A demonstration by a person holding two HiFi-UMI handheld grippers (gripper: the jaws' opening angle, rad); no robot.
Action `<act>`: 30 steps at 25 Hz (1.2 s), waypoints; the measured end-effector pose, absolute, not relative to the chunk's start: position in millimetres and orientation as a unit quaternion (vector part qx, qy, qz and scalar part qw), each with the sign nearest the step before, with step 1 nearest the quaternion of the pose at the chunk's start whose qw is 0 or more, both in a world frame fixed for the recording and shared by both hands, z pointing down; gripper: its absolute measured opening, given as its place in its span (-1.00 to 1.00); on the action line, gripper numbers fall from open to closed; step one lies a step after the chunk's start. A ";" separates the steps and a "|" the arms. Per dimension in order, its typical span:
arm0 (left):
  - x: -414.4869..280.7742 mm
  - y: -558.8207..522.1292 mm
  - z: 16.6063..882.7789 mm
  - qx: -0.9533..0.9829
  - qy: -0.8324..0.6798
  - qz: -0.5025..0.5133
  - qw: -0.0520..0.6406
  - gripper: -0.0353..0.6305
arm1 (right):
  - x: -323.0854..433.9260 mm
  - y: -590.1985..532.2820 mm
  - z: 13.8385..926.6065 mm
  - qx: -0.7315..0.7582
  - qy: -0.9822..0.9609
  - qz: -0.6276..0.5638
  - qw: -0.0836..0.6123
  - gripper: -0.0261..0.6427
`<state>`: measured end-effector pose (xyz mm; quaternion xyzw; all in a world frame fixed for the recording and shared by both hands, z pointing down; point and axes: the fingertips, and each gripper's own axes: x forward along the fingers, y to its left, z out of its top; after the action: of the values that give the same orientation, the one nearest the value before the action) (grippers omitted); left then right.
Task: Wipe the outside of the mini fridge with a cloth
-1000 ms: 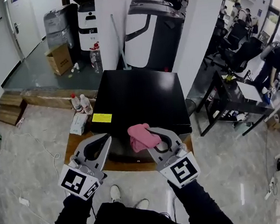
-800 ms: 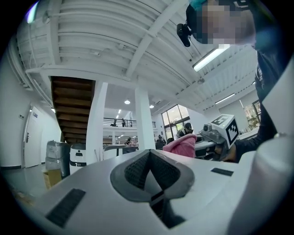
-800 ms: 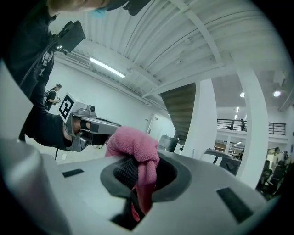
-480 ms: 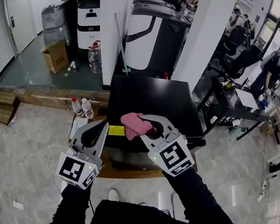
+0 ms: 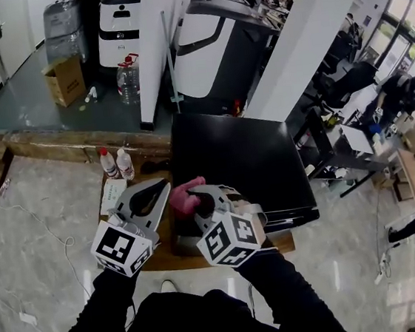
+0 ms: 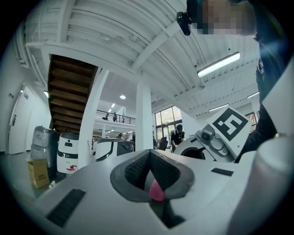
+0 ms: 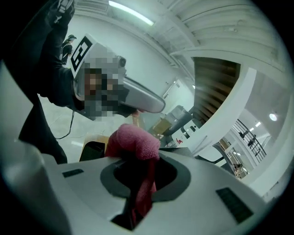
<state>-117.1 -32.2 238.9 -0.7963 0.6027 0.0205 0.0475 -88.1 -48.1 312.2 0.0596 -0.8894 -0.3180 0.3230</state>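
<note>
Swinging left, the right claw has crossed from above the mini fridge to its front left corner, marker cube rolled upward. The black fridge sits on a low wooden counter. That claw is clamped on the pink cloth, bunched at the corner; I cannot tell whether it touches. The left claw hangs just beside it, jaws together. Wiping looks barely begun, with the top and sides left.

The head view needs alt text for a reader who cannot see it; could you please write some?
Seen from above, the right gripper holds a pink cloth by the near left corner of a black mini fridge. The left gripper is alongside, jaws together.
</note>
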 end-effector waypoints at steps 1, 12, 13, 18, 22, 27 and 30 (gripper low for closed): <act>-121.5 -34.6 241.7 -0.800 0.599 0.018 0.043 -0.88 | -94.6 -46.9 316.3 0.058 -0.882 -0.325 0.335 -0.78; -128.2 -50.3 260.3 -0.790 0.613 -0.031 -0.004 -0.88 | -100.3 -52.0 322.0 0.056 -0.863 -0.345 0.364 -0.79; -125.0 -50.1 261.2 -0.787 0.617 -0.034 -0.009 -0.88 | -96.2 -52.7 323.5 0.056 -0.860 -0.351 0.366 -0.79; -101.9 -54.8 254.6 -0.771 0.636 -0.044 -0.010 -0.88 | -66.2 -66.1 325.6 0.060 -0.853 -0.363 0.370 -0.79; -83.4 -60.0 233.1 -0.762 0.645 -0.047 -0.005 -0.88 | -47.7 -77.3 318.3 0.051 -0.855 -0.359 0.372 -0.79; -40.9 -68.2 213.8 -0.760 0.648 -0.047 0.008 -0.88 | -6.8 -92.1 316.8 0.046 -0.860 -0.344 0.374 -0.79; -5.9 -76.6 207.7 -0.765 0.642 -0.048 0.012 -0.88 | 27.0 -103.6 317.0 0.051 -0.862 -0.335 0.378 -0.79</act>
<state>-5.9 -76.6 207.7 -0.7652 0.6419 -0.0479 0.0118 27.0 -103.6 317.0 0.0509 -0.8617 -0.3349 0.3778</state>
